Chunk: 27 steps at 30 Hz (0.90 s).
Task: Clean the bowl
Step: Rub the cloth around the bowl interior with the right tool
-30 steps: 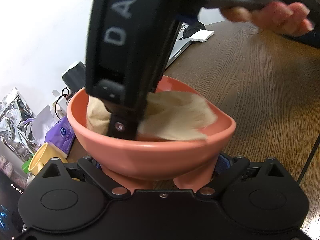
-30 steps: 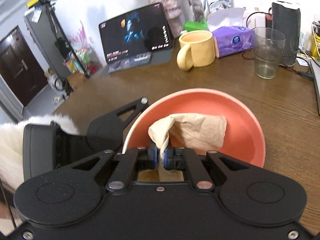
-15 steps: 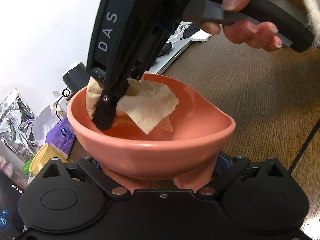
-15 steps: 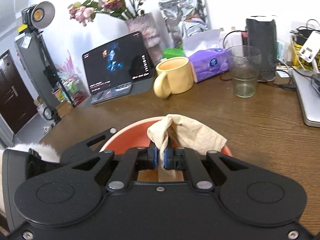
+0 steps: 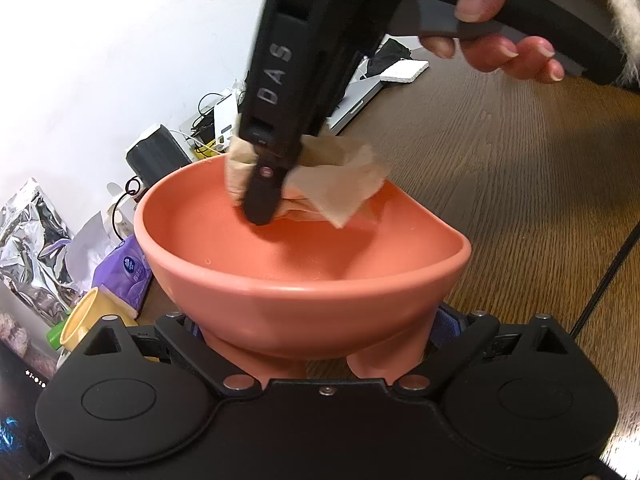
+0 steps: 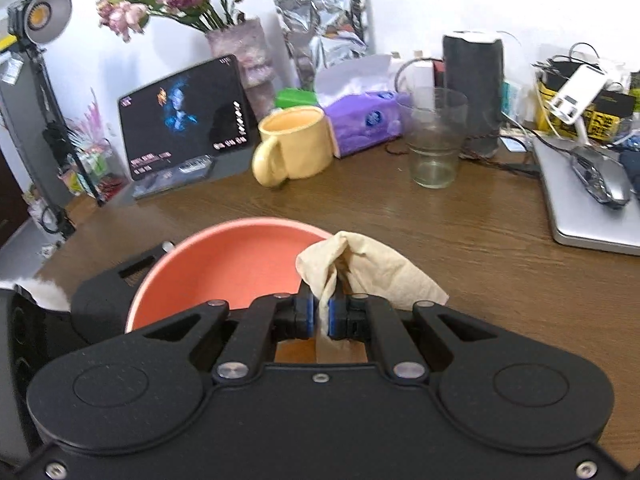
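Note:
My left gripper (image 5: 320, 334) is shut on the foot of the coral bowl (image 5: 304, 280) and holds it up near the camera. The right gripper (image 5: 262, 196) comes down from above at the bowl's far rim, shut on a crumpled beige paper towel (image 5: 344, 184) that hangs over that rim. In the right wrist view, the right gripper (image 6: 325, 314) pinches the paper towel (image 6: 380, 268) between its blue pads, level with the right edge of the bowl (image 6: 240, 264). The bowl's inside looks bare and glossy.
On the brown wooden table (image 6: 460, 232) behind the bowl stand a yellow mug (image 6: 296, 148), a clear glass (image 6: 434, 140), a purple tissue pack (image 6: 364, 120), a tablet (image 6: 184, 120) and a black cylinder (image 6: 472, 80). A silver laptop (image 6: 588, 208) lies at the right. A hand (image 5: 508, 52) grips the right gripper's handle.
The right gripper has carried the paper towel from deep in the bowl's left side up and across to the far rim. The bowl and left gripper stayed put.

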Motion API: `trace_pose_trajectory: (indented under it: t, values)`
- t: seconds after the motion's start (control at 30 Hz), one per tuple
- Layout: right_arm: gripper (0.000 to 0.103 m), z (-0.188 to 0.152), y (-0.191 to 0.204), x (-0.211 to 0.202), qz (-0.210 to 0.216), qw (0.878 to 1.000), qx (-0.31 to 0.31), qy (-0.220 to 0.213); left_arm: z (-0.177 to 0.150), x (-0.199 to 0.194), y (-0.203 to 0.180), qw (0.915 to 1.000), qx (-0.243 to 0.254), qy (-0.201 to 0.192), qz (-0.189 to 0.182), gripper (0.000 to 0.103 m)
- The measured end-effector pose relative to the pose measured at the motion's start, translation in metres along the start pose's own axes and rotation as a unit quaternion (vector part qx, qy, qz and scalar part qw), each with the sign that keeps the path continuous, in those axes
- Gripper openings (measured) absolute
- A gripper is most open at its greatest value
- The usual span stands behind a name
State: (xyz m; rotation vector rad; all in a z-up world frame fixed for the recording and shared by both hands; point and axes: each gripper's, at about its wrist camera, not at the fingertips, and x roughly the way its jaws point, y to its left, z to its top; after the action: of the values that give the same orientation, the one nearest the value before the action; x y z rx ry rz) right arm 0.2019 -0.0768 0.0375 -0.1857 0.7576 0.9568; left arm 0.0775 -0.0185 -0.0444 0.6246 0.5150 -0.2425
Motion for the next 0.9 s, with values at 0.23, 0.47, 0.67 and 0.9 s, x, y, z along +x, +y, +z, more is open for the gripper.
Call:
trace_pose_trajectory:
  t: [0.23,0.47,0.67,0.9]
  values:
    - [0.007,-0.007,0.012,0.001,-0.040,0.997,-0.049,0.044,0.007,0.006,0.006,1.0000,0.008,-0.004,-0.003,0.096]
    - [0.007,-0.010,0.029,0.002,-0.066,0.986,-0.121,0.098,0.006,0.003,0.006,1.0000,0.008,-0.004,-0.002,0.096]
    - [0.007,-0.013,0.047,0.006,-0.065,0.970,-0.177,0.151,0.005,0.000,0.004,1.0000,0.006,-0.004,-0.002,0.096]
    - [0.007,-0.017,0.066,0.009,-0.052,0.957,-0.217,0.184,0.004,-0.003,0.003,1.0000,0.005,-0.004,-0.003,0.096]
